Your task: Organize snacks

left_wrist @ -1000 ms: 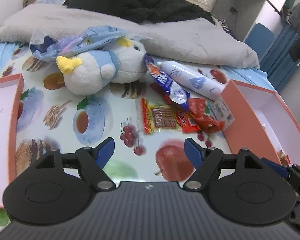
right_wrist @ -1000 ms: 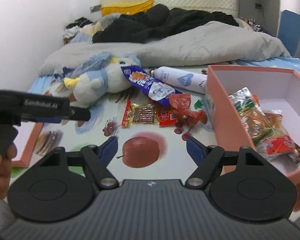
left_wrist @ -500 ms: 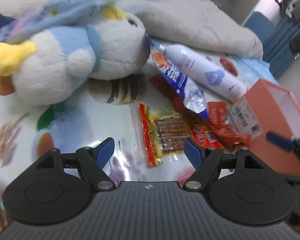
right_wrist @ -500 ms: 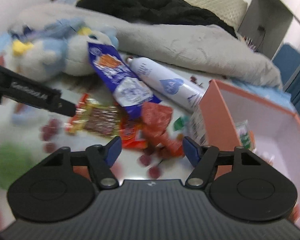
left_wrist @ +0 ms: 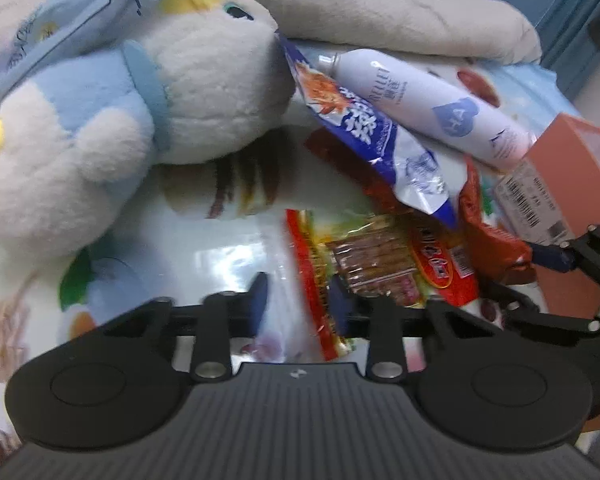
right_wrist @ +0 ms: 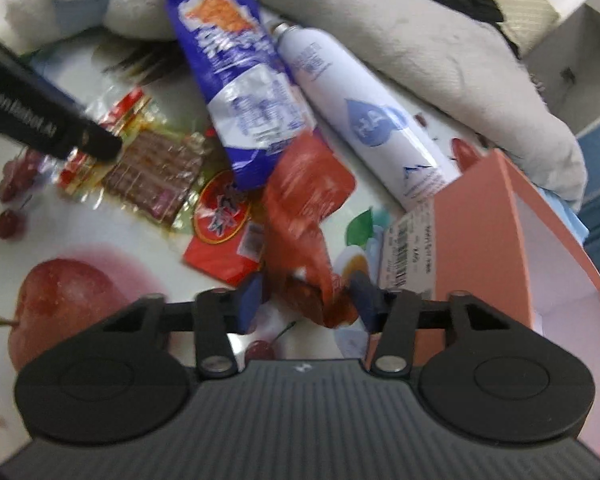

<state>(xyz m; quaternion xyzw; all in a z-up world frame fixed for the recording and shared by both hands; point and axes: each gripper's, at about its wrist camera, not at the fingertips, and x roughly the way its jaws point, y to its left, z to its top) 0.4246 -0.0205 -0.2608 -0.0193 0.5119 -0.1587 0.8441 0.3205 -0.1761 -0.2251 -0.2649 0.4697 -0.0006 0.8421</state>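
Note:
A clear packet of brown sticks with red ends lies flat on the fruit-print cover. My left gripper is closing, with the packet's red left edge between its jaws and a gap still showing beside the left finger. A crumpled red snack packet lies next to the salmon box. My right gripper is closing on its lower end, and both pads touch it. A blue snack packet overlaps both packets. The left gripper's fingertip also shows in the right wrist view.
A white spray bottle leans against the salmon box. A blue-and-white plush toy lies at the left, with a grey blanket behind. The right gripper's blue finger shows by the box.
Both grippers dropped down and forward onto the snack pile. Their jaws narrowed, the left around the stick packet's edge, the right around the red packet's end.

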